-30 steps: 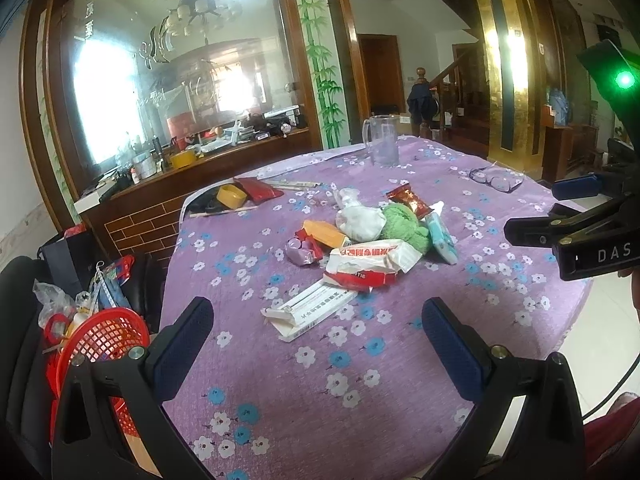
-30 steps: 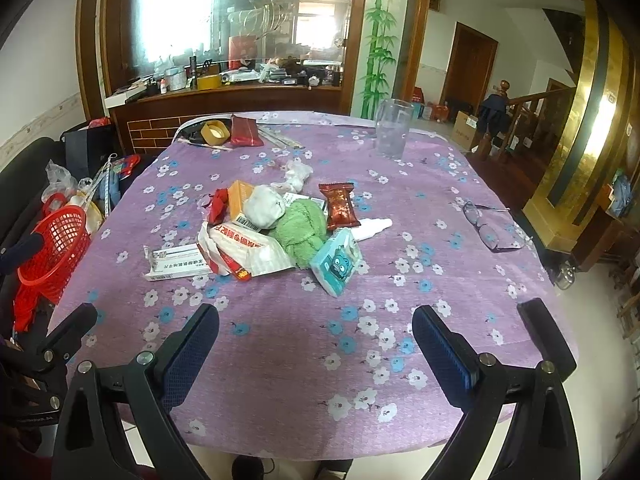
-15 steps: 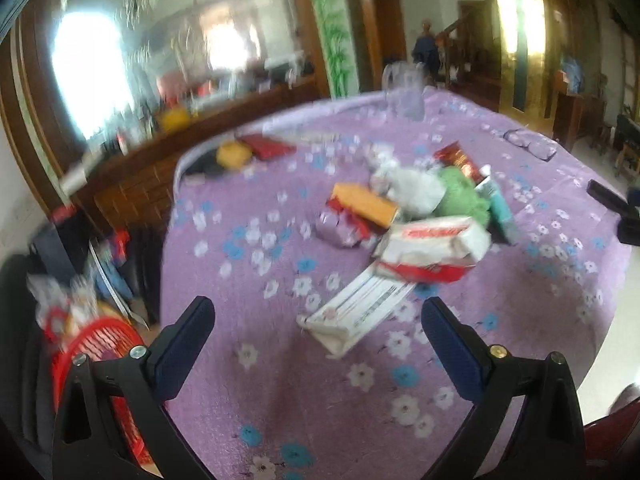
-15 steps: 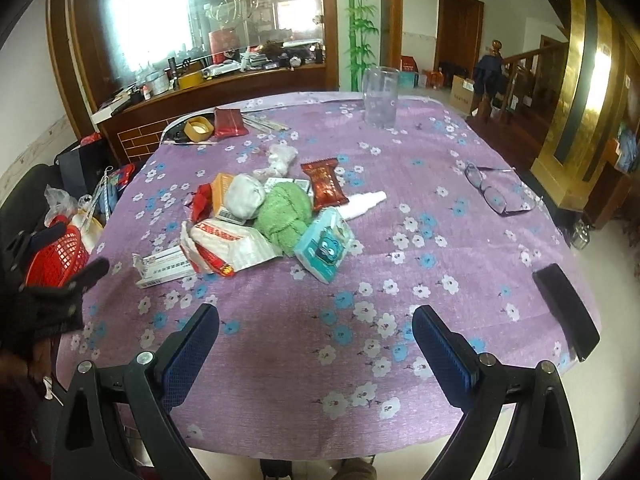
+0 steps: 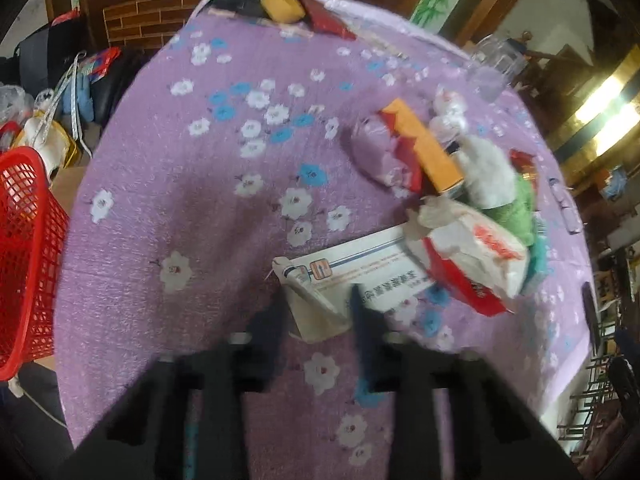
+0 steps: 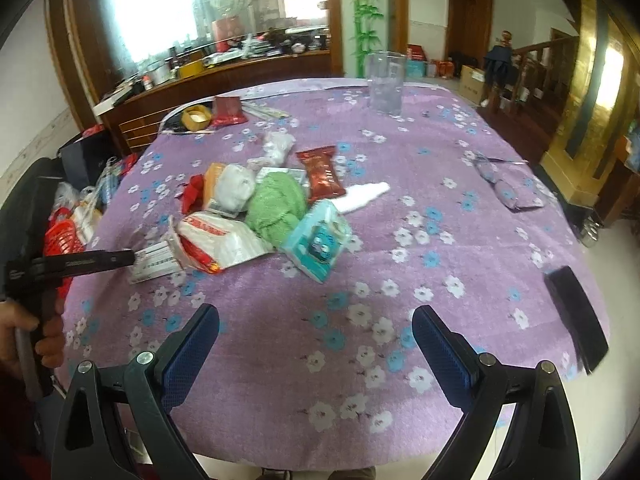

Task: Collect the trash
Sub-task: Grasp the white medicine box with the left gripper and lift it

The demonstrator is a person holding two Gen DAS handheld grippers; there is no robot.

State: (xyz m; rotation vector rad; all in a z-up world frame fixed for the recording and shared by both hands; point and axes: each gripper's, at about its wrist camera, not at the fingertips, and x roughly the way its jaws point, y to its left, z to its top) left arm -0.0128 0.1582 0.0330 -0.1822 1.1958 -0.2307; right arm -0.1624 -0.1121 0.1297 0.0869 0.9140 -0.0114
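My left gripper [image 5: 320, 312] is closing on the white carton [image 5: 352, 276]. My right gripper [image 6: 316, 344] stands wide, holding nothing.

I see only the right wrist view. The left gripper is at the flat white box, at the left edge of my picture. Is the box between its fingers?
Observer: Yes. The left wrist view shows the near end of the flat white box between the fingers of the left gripper, whose jaws are closing.
Operator: Is the box free of the pile?
Observer: No, its far end lies under the red and white packet.
Operator: Does the pile hide any trash from me?
Observer: A crumpled purple wrapper lies against the orange box.
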